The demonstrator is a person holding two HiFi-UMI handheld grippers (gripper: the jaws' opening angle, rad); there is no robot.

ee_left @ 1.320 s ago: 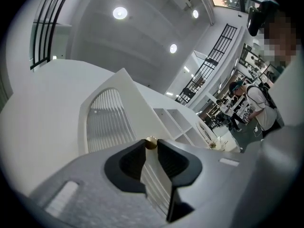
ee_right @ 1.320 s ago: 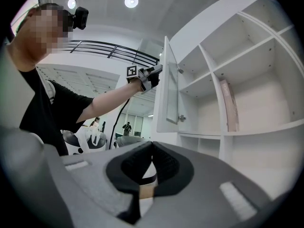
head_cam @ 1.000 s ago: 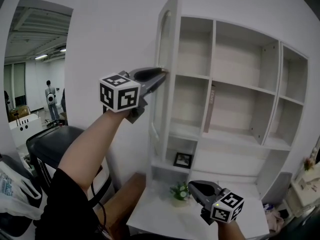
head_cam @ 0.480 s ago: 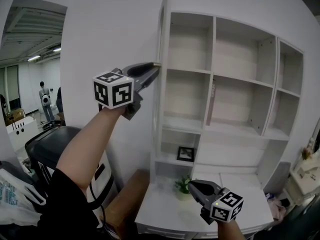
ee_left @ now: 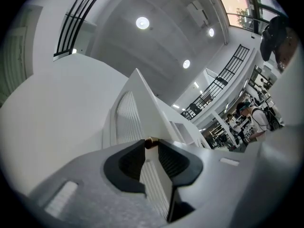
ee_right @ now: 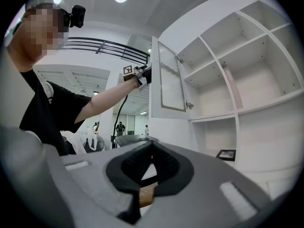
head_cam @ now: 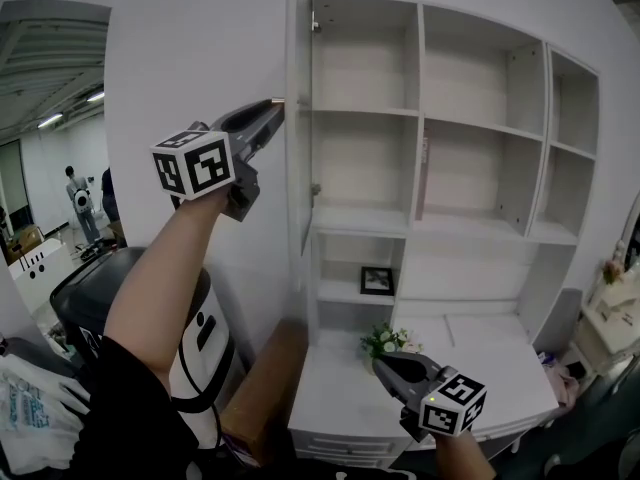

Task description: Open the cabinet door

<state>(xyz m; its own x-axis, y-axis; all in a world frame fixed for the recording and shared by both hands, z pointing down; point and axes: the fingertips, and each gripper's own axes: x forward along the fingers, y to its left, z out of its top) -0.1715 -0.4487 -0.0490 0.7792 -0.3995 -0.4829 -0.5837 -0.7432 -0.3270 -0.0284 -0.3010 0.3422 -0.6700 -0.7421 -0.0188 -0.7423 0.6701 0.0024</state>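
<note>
The white cabinet door (head_cam: 298, 148) stands swung out to the left, edge-on to the head view, with the open shelves (head_cam: 460, 118) bare behind it. My left gripper (head_cam: 272, 106) is raised to the door's free edge. In the left gripper view the door panel (ee_left: 135, 108) runs between the jaws, and my left gripper (ee_left: 151, 144) is shut on it beside a small brass knob. From the right gripper view, the door (ee_right: 171, 80) and the left gripper (ee_right: 142, 74) on its edge are both visible. My right gripper (head_cam: 385, 363) hangs low over the desk, shut and holding nothing (ee_right: 151, 144).
A small framed picture (head_cam: 377, 281) stands in the low cubby and a potted flower (head_cam: 385, 341) on the white desk (head_cam: 480, 358). A thin pinkish book (head_cam: 424, 178) leans in a middle shelf. A black chair (head_cam: 100, 288) is at the lower left.
The door has swung further open to the left, with my left gripper moving left along with its edge. The right gripper stayed low over the desk.
</note>
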